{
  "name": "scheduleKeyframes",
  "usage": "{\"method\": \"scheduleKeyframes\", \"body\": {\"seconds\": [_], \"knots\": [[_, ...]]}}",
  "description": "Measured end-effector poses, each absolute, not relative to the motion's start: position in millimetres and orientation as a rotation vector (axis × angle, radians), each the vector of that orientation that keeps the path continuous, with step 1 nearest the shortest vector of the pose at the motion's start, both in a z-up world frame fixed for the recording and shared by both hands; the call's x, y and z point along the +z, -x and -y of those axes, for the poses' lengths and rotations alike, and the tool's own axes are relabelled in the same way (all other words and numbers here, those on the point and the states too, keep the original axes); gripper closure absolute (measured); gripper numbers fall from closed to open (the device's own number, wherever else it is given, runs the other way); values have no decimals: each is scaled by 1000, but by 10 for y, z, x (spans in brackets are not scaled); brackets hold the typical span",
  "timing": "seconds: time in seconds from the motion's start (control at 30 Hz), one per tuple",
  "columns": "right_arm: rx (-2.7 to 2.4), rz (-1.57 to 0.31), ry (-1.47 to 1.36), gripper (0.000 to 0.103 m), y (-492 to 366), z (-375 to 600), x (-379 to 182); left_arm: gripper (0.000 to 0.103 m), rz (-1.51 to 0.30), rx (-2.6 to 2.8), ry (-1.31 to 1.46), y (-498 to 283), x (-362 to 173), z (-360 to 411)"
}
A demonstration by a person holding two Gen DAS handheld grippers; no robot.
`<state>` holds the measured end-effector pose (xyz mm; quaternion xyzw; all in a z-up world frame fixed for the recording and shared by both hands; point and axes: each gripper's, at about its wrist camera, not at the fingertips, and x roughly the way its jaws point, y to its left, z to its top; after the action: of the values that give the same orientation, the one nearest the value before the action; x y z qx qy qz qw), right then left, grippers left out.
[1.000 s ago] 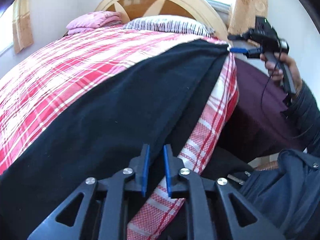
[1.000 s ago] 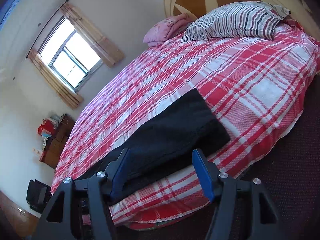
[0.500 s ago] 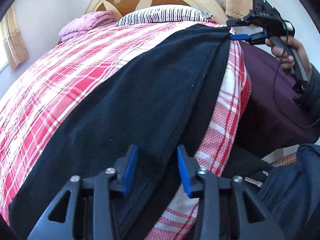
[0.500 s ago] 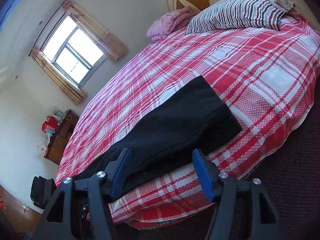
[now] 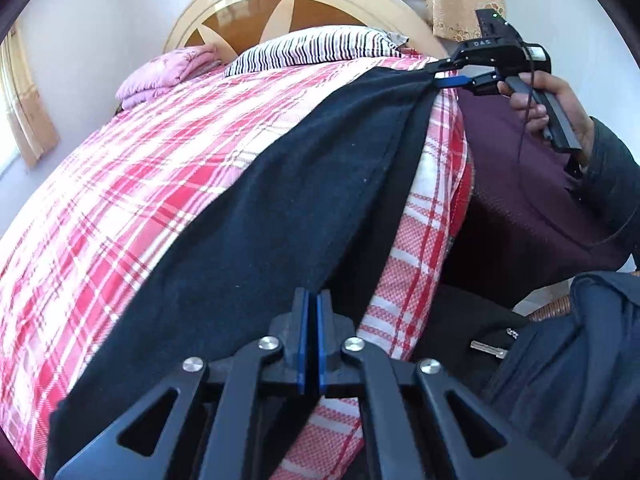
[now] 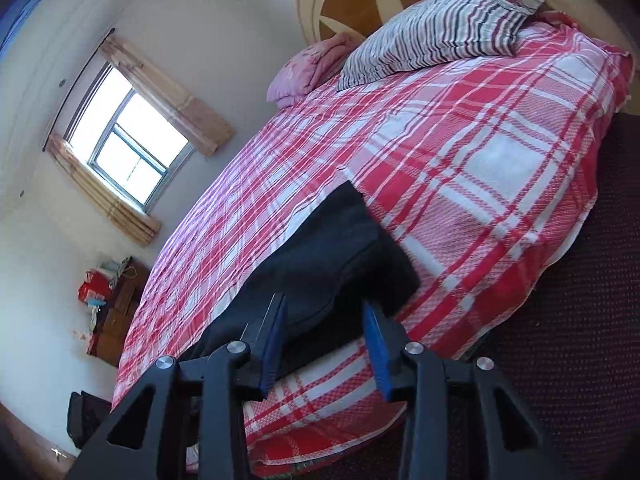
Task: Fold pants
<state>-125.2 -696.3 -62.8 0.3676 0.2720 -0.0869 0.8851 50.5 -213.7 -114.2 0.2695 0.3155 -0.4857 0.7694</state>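
Dark navy pants (image 5: 280, 208) lie stretched along the near edge of a bed with a red and white plaid sheet (image 5: 132, 184). My left gripper (image 5: 311, 308) is shut at the pants' near end, its blue pads pinching the fabric edge. My right gripper (image 5: 442, 74) shows in the left wrist view at the pants' far end, jaws open, tips at the hem. In the right wrist view the right gripper (image 6: 326, 320) is open, with the pants (image 6: 340, 248) hem just beyond the fingertips.
A striped pillow (image 5: 316, 46) and a folded pink cloth (image 5: 168, 74) lie by the wooden headboard (image 5: 304, 4). A dark maroon carpet (image 6: 560, 340) runs beside the bed. A window (image 6: 128, 152) and a wooden cabinet (image 6: 116, 312) stand at the far wall.
My left gripper opened half a second ago and has now shut on the pants' near edge. The right gripper stayed open and moved slightly closer to the hem.
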Motion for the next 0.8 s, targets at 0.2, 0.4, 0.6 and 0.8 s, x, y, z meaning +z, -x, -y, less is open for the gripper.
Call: {"method": "scheduleKeyframes", "body": {"seconds": [0.2,0.4,0.6,0.8], "knots": [[-161,-519,-809,63,1269,7018,-637,99,-704,-1061,-571,-548,-1188,2148],[-172,-530,-793,100,1241,7032,-633,99,-687,-1071,-535,-559,-1073,2075],[-165,-476,-731,101,1366,6889,-413,99,-683,-1099,-487,-512,-1008,1959],[-187,-492,-726,101,1418,6877,-412,99,-702,-1081,-500,-525,-1198,2022]]}}
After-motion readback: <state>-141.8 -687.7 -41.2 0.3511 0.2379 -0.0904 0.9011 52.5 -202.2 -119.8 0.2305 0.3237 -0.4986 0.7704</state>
